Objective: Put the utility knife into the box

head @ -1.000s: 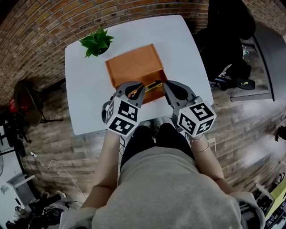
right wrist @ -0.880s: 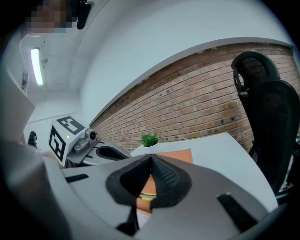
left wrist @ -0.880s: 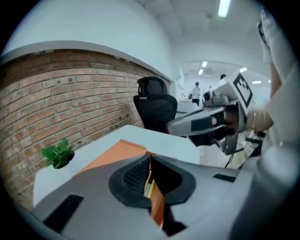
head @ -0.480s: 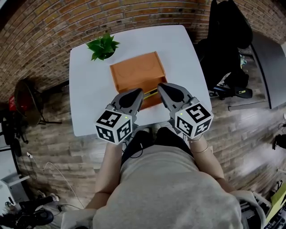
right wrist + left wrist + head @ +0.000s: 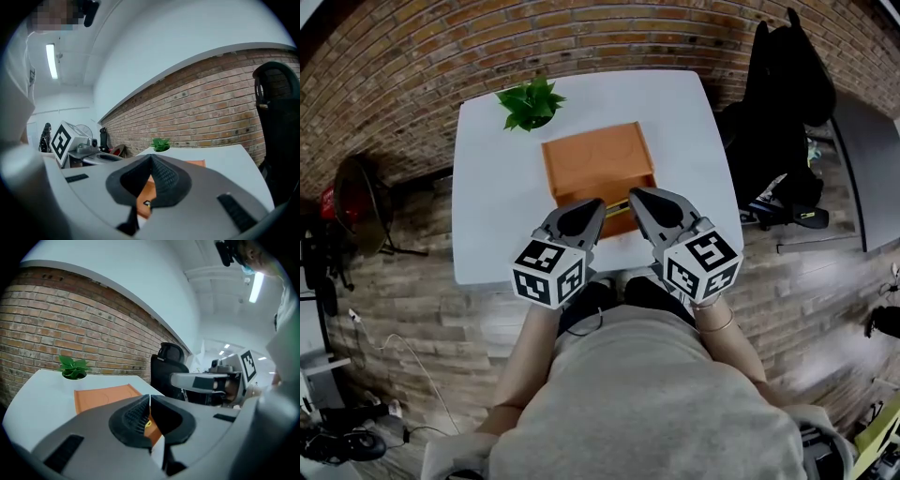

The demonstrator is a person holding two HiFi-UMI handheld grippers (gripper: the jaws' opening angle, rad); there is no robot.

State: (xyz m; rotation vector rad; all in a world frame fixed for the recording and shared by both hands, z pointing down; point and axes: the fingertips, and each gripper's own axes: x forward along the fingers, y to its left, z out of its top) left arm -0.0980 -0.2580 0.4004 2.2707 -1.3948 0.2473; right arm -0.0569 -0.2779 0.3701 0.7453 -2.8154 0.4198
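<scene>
An orange box [image 5: 598, 161] stands on the white table [image 5: 497, 216]. The yellow-and-black utility knife [image 5: 619, 204] lies at the box's near edge, partly hidden behind both grippers. My left gripper [image 5: 598, 204] hovers just short of that edge, its jaws shut and empty. The right gripper [image 5: 636, 194] hangs beside it, also shut with nothing held. In the left gripper view the left gripper [image 5: 150, 398] has closed pads, with the box [image 5: 105, 396] and a yellow bit of the knife [image 5: 147, 424] behind them. In the right gripper view the right gripper [image 5: 151, 157] meets at its tips above the box [image 5: 147, 192].
A small potted plant [image 5: 532, 103] stands at the table's far left corner. A black office chair [image 5: 783, 89] stands off the table's right side. A fan [image 5: 352, 202] is on the floor to the left. The person's legs are at the table's near edge.
Both grippers have drawn back from the box toward the person and risen a little. The left gripper has rolled, turning its marker cube. The knife stays at the box's near edge.
</scene>
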